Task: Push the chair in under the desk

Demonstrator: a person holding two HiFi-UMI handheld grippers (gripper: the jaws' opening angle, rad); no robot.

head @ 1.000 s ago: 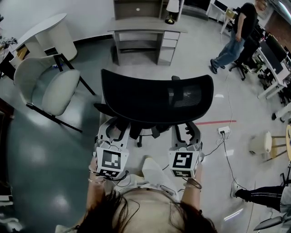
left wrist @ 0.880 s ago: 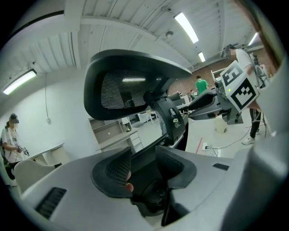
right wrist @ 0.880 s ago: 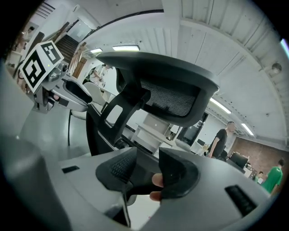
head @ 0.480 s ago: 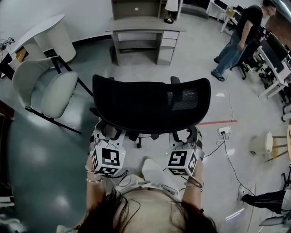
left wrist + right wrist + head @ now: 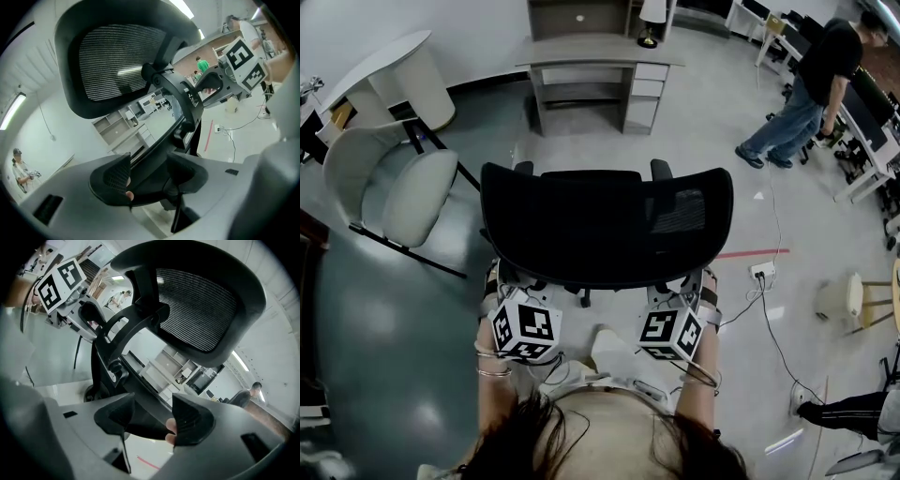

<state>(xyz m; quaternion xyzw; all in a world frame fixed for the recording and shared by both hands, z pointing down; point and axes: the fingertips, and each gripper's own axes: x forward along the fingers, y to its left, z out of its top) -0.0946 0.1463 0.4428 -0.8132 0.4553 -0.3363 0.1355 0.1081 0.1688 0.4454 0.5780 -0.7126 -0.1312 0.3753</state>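
Note:
The black mesh office chair (image 5: 605,225) stands in front of me with its back toward me, facing the grey desk (image 5: 600,52) across bare floor. Both grippers reach under the lower edge of the backrest, and in the head view only their marker cubes (image 5: 525,326) (image 5: 672,335) show. My left gripper (image 5: 149,176) is opening, with a dark bar of the chair's back frame (image 5: 157,161) passing between its jaws without being pressed. My right gripper (image 5: 152,416) is opening too, with the same black frame (image 5: 140,401) between its pads.
A white shell chair (image 5: 389,183) and a round white table (image 5: 394,66) stand at the left. A power strip with cables (image 5: 759,272) and a small stool (image 5: 839,298) lie on the floor at the right. A person (image 5: 806,89) stands at the far right by other desks.
Both sets of jaws have slipped out of sight under the backrest's lower edge. The chair has turned to face the desk more squarely. The person at the right has walked further right.

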